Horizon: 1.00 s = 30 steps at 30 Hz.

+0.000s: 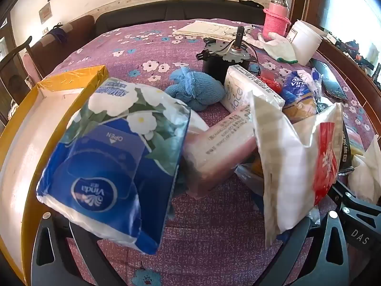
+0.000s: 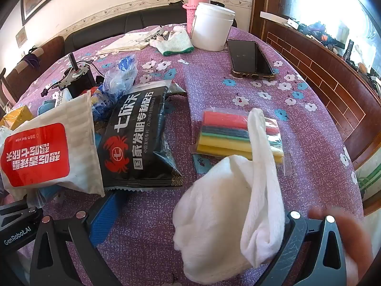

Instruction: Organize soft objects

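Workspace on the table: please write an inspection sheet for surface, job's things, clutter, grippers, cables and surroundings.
Surface: purple flowered tablecloth.
Job's things: blue tissue pack, white sock, blue knitted bundle, sponge pack, yellow tray.
Clutter: phone, white tub, pink flask, small motor.
Grippers: left gripper open; right gripper open, sock lying between its fingers.
Cables: motor wires.
Surroundings: dark sofa, chairs.

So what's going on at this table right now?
A person is sorting soft things on the floral tablecloth with two handheld claws, both wide open and holding nothing. The left claw hovers by the blue Vinda tissue pack, which leans on the yellow box. The right claw hovers at the white sock.
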{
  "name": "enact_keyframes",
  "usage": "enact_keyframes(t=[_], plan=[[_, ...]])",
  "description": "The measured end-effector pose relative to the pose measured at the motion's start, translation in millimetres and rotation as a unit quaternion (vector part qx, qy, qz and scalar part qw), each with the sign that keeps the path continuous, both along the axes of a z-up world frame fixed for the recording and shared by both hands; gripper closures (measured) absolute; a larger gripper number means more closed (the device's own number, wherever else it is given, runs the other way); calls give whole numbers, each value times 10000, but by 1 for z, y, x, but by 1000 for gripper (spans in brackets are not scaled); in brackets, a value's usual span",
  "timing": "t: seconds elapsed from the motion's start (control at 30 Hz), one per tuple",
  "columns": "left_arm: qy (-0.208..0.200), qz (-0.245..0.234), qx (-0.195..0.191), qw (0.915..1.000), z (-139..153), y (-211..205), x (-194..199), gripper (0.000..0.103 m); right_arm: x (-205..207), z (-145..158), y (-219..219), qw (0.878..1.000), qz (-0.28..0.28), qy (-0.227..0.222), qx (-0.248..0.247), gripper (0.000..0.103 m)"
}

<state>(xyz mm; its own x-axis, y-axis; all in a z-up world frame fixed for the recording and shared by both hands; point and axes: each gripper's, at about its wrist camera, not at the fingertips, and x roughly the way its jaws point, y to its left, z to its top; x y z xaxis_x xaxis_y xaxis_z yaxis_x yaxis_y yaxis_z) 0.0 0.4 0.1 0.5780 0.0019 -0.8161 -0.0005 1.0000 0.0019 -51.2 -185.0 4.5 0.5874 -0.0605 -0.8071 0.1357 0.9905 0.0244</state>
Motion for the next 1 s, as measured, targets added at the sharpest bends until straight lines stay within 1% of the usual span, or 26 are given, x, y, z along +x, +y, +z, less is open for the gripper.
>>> enact_keyframes(t=[0.27,0.37,0.4,0.5,0.53,0.57,0.6,0.67,0.7,0.77,0.8,0.83,0.9,0.93,1.0], plan=[[33,-101,45,9999,1,3,-4,0,0,0,0,10000,0,-1,10,1],[91,10,20,10000,5,-4,-6,0,0,0,0,10000,0,0,-7,1],[134,-77,-5,9999,0,0,-3,0,0,0,0,10000,0,-2,8,1],[275,-363,-112,9989,3,3,-14,0,2,0,-6,10000,25,7,63,1],[273,-478,-291,9981,8,6,-21,0,1,1,-5,9999,66,31,93,1],[230,-535,-376,9976,11,7,-27,1,0,1,-6,9998,115,77,126,1],[33,-613,-452,9971,22,9,-39,1,0,1,-7,9997,170,146,135,1],[-434,-695,-450,9956,43,13,-59,1,-1,1,-7,9993,228,263,118,1],[-833,-712,-478,9928,59,19,-73,1,-3,0,-5,9992,242,288,100,1],[-1327,-782,-551,9865,78,30,-88,0,-5,0,-3,9990,310,325,69,1],[-1529,-872,-668,9821,85,39,-97,0,-5,0,-3,9987,347,379,74,1],[-1507,-906,-744,9816,86,46,-100,0,-7,1,-3,9985,362,414,72,1],[-1021,-940,-787,9872,82,58,-95,0,-10,1,0,9982,385,455,31,1],[-794,-934,-891,9885,77,69,-96,0,-12,1,1,9980,410,485,23,1],[-831,-777,-995,9885,76,86,-103,0,-18,4,1,9966,464,680,52,1]])
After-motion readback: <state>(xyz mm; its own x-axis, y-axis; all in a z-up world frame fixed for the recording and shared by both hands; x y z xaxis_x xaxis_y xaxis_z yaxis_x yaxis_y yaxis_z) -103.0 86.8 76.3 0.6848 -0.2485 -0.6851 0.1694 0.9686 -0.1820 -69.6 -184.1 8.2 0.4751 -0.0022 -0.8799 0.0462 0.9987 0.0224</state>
